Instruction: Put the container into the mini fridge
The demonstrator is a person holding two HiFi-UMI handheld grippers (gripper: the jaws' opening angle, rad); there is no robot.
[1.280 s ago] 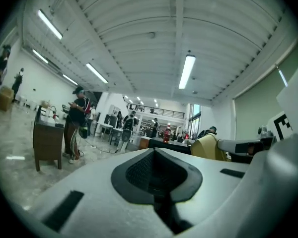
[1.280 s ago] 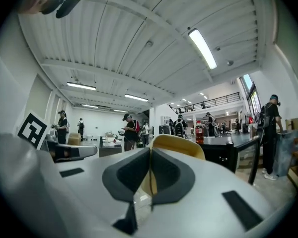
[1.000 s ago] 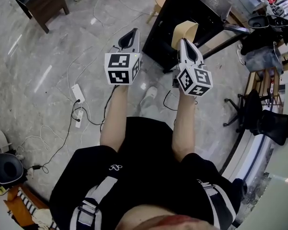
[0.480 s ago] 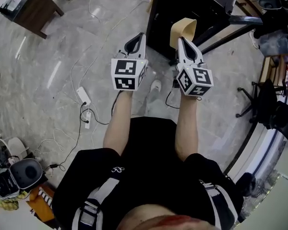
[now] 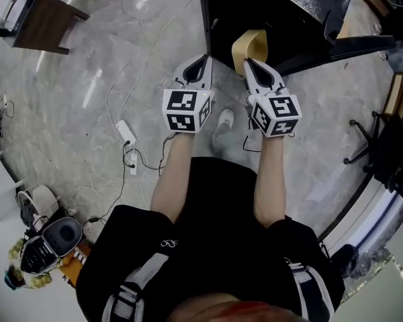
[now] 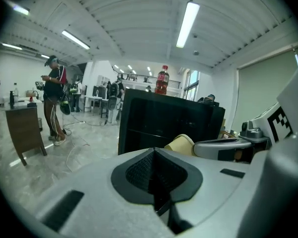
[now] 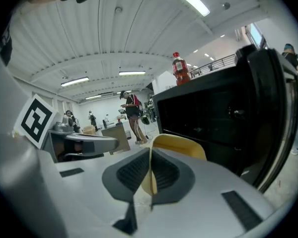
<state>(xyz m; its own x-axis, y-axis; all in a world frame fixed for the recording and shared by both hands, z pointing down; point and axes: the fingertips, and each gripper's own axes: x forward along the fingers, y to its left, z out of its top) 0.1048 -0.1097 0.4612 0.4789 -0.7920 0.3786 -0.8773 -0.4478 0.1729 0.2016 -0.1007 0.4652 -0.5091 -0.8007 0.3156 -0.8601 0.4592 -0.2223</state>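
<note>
Container point(image 7: 181, 145) pinched by right gripper point(image 7: 150, 155); left gripper point(image 6: 155, 155) clenched empty; head view misses bottle point(image 6: 162, 80).

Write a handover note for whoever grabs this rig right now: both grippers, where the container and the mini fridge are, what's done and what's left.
Left gripper: fingers shut with nothing between them, held beside the right one.
Right gripper: shut on the wall of the tan container, which is carried in the air.
Mini fridge: black, on the floor directly ahead. Its door appears to be open. The container is at its front, not inside.
Done: container picked up and brought to the fridge.
Left: set it inside and let go.
</note>
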